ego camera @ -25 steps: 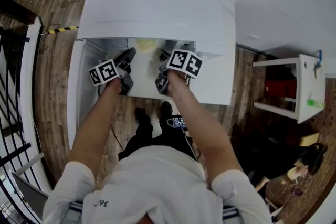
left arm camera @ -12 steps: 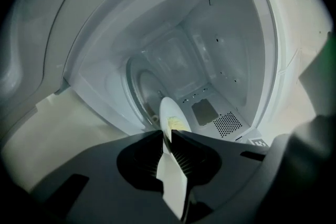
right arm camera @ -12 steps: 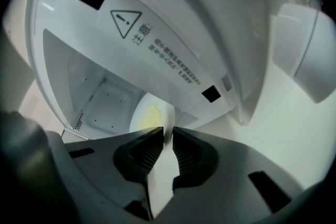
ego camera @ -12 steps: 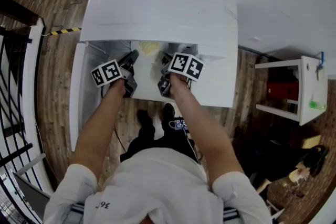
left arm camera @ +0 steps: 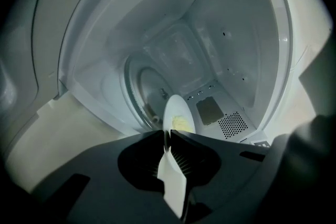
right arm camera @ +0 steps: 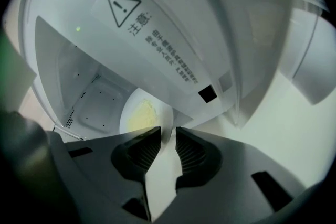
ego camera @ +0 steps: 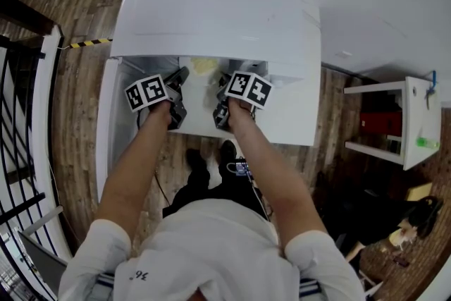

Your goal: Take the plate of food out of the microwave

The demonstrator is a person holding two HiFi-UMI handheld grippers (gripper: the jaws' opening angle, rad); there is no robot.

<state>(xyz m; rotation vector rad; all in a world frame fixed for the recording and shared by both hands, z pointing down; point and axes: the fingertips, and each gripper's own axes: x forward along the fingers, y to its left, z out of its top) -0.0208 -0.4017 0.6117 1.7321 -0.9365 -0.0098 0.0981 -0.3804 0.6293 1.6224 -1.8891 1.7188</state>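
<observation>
One white microwave point(ego camera: 218, 10) stands with its one door point(ego camera: 106, 123) swung open at its left side. Inside the microwave's cavity sits one white plate point(left arm camera: 178, 113) bearing one heap of yellow food point(left arm camera: 182, 123). Two hand-held grippers reach into the microwave's mouth. The left hand-held gripper point(left arm camera: 167, 134) is closing, its jaws narrow and pinched on the plate's near rim. The right hand-held gripper point(right arm camera: 168, 131), toward the microwave's right side, is opening: its jaws stand slightly apart with the plate's rim between them, a gap showing on either side.
</observation>
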